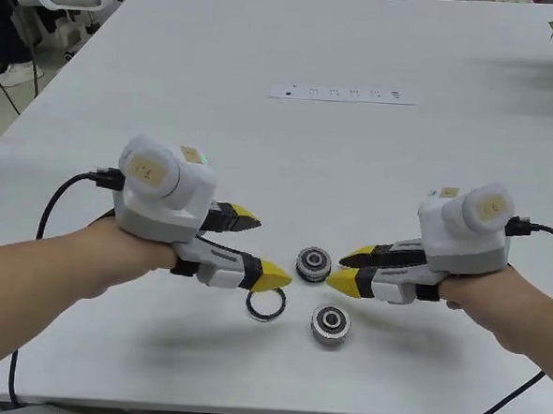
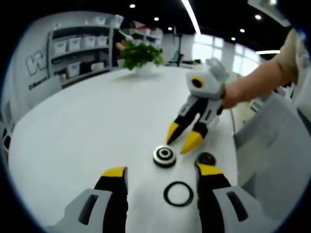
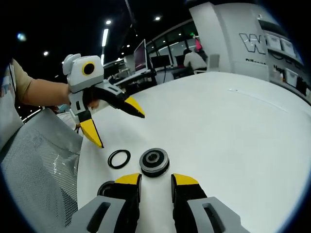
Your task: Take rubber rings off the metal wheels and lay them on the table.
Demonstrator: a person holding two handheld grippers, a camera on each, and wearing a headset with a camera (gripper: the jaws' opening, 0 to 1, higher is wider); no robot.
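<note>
The left gripper (image 1: 269, 252) gaped over a loose rubber ring (image 1: 266, 303), the right gripper (image 1: 338, 271) stood narrowly parted and empty, and the wall lettering (image 2: 36, 63) read "W".

The ring (image 1: 265, 319) is black, wheels (image 1: 313, 264) silver-black, table (image 1: 354, 174) white.

A large letter W (image 2: 37, 63) stands on the grey wall (image 2: 22, 104) in the left gripper view. The right gripper view also shows a W (image 3: 249, 41) on a wall; the small line of writing under it is too blurred to read. On the counter (image 1: 261, 159) lies a white strip (image 1: 344, 95) with printed marks, too small to read. The stickers (image 1: 145, 171) on the left gripper (image 1: 272, 251) are also unreadable.
</note>
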